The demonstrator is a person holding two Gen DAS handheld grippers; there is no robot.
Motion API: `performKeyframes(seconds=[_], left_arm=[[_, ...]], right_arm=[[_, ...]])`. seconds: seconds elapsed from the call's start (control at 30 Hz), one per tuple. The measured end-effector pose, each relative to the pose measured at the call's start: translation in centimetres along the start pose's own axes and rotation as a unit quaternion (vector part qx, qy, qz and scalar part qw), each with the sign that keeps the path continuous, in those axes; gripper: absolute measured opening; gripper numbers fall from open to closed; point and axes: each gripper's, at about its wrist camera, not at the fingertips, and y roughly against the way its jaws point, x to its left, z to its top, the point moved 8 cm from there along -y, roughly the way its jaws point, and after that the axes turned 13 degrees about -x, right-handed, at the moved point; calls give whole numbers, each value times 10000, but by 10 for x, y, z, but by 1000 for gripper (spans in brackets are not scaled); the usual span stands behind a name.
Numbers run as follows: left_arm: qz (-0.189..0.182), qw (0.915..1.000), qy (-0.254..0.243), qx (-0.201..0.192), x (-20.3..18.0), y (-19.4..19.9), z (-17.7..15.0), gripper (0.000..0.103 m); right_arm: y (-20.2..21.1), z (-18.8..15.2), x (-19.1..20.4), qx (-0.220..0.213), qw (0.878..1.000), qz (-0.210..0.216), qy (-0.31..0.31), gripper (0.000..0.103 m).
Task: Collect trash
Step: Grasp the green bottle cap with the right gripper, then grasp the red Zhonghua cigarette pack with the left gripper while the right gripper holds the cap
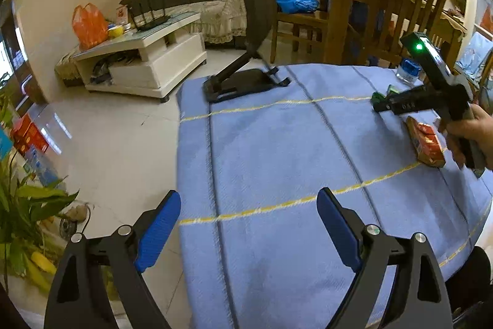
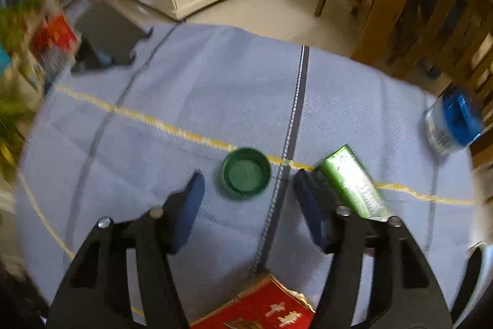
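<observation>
A green bottle cap (image 2: 246, 174) lies open side up on the blue tablecloth (image 2: 191, 100). My right gripper (image 2: 249, 181) is open and hovers just short of it, one finger on each side. A green wrapper tube (image 2: 354, 182) lies beside the right finger. A red carton (image 2: 262, 310) lies under the gripper; it also shows in the left wrist view (image 1: 426, 144). My left gripper (image 1: 249, 202) is open and empty above the cloth's near left edge. The right gripper (image 1: 380, 105) shows there, held by a hand, over green items.
A clear jar with a blue lid (image 2: 453, 122) stands at the table's right edge, also in the left wrist view (image 1: 408, 71). A black folding stand (image 1: 243, 82) sits at the table's far left. Wooden chairs (image 1: 409, 8) and a white coffee table (image 1: 148, 57) stand beyond.
</observation>
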Motion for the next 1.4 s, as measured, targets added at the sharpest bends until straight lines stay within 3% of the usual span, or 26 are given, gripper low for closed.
performKeyframes(seconds=[0.07,0.17,0.33,0.37,0.43,0.47,0.5,0.53,0.8,0.87,0.9,0.97,1.07,1.23,1.4], left_arm=[[-147,9999,-77,-32,-15,-5,9,87],[-388,9990,-237,-56,-45,-14,22,87],[-668,9964,-500,-129,-96,-32,49,87],[-764,9962,-401,-139,-104,-35,55,87],[-929,9955,-168,-104,-111,-38,61,87],[-971,9952,-54,-67,-114,-40,62,87],[-983,9951,-2,-48,-115,-41,62,87],[-994,9950,2,-40,-117,-41,61,87],[-778,9966,-153,227,-98,-48,37,87],[-764,9967,-140,247,-95,-50,35,87],[-775,9966,-137,244,-95,-51,35,87],[-838,9961,-155,226,-101,-50,36,87],[-998,9942,-345,196,-119,-48,38,87],[-1407,9860,-885,163,-174,-46,41,87],[-1805,9753,-1208,413,-236,-64,38,87]], right_arm=[[14,-8,8,57,9997,220,-75,4],[62,-27,11,-373,9963,685,-354,1],[102,-65,-14,-455,9929,845,-700,4],[105,-63,-18,-501,9929,818,-708,9],[109,-52,-20,-616,9935,692,-656,32],[106,-38,-19,-684,9937,644,-604,65],[98,-27,-18,-731,9939,628,-542,82],[89,-17,-15,-750,9946,571,-440,82],[-8,20,8,-125,9987,400,-290,53],[-15,19,9,-125,9993,268,-216,47],[-14,18,10,-112,9998,122,-76,34],[-7,9,20,-20,9997,231,91,32],[21,-16,23,-61,9991,342,240,31],[117,-68,-12,-807,9889,988,-760,31],[187,-127,-69,-1267,9741,805,-1693,32]])
